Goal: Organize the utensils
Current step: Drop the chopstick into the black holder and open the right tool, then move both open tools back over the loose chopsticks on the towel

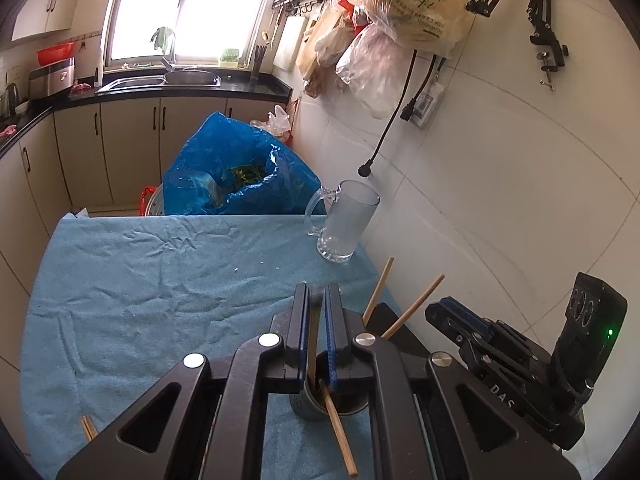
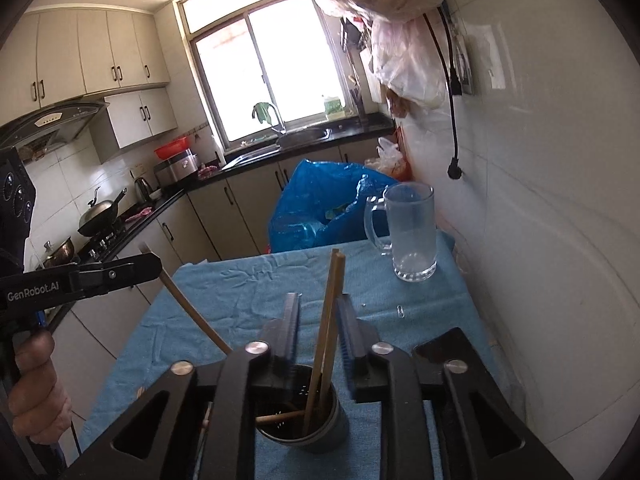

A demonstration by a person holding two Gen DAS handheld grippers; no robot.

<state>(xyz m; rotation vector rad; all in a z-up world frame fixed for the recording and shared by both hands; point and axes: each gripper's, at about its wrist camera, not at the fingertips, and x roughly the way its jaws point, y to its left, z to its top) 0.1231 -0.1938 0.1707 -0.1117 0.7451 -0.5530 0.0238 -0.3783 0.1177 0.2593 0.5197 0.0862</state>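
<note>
Chopsticks [image 2: 328, 320] stand in the holder [image 2: 304, 412] on the blue cloth [image 2: 224, 304], at the near end of the bench, with both grippers crowding over its mouth.

What could go wrong: the holder looks light and already carries several sticks leaning at different angles. If either gripper pushes sideways while lowering, I judge it could tip the holder or lever a leaning stick out. The two grippers are near each other, so a knock between them is also possible. The glass mug [image 2: 412, 236], at 1 o'clock from the holder, stands well apart. A loose pair [image 1: 89, 427] lies at the cloth's edge, at 9 o'clock from the holder, and may roll off.

The left gripper [image 1: 318, 332] is nearly pressed together, pinching one stick [image 1: 336, 424] whose lower end is at the holder's rim. The right gripper [image 2: 318, 336] is spread moderately; upright sticks rise between its fingers, and I cannot tell whether it touches them.
</note>
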